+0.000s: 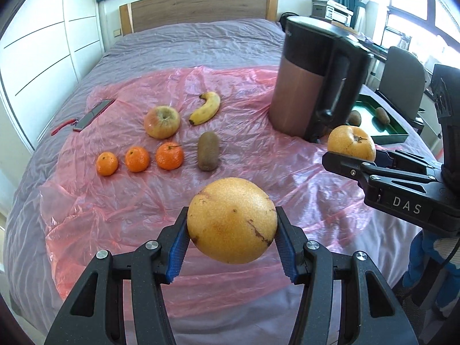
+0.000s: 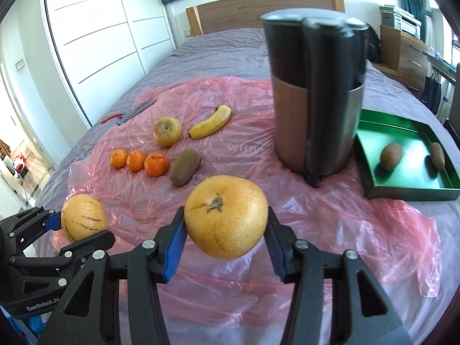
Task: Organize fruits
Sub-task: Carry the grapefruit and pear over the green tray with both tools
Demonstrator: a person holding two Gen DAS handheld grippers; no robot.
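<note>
My left gripper (image 1: 231,240) is shut on a large yellow pear (image 1: 231,220), held above the pink plastic sheet (image 1: 138,189). My right gripper (image 2: 225,231) is shut on a second yellow pear (image 2: 226,216); that same pear (image 1: 351,143) shows at the right of the left wrist view. On the sheet lie an apple (image 1: 162,122), a banana (image 1: 205,108), three mandarins (image 1: 137,159) in a row and a kiwi (image 1: 208,151). A green tray (image 2: 371,155) at the right holds two kiwis (image 2: 391,156).
A tall copper and black kettle (image 2: 313,97) stands between the loose fruit and the tray. A phone (image 1: 93,114) with a red strap lies at the sheet's far left edge. Everything rests on a bed with a wooden headboard (image 1: 201,8); a chair (image 1: 402,86) stands beyond the tray.
</note>
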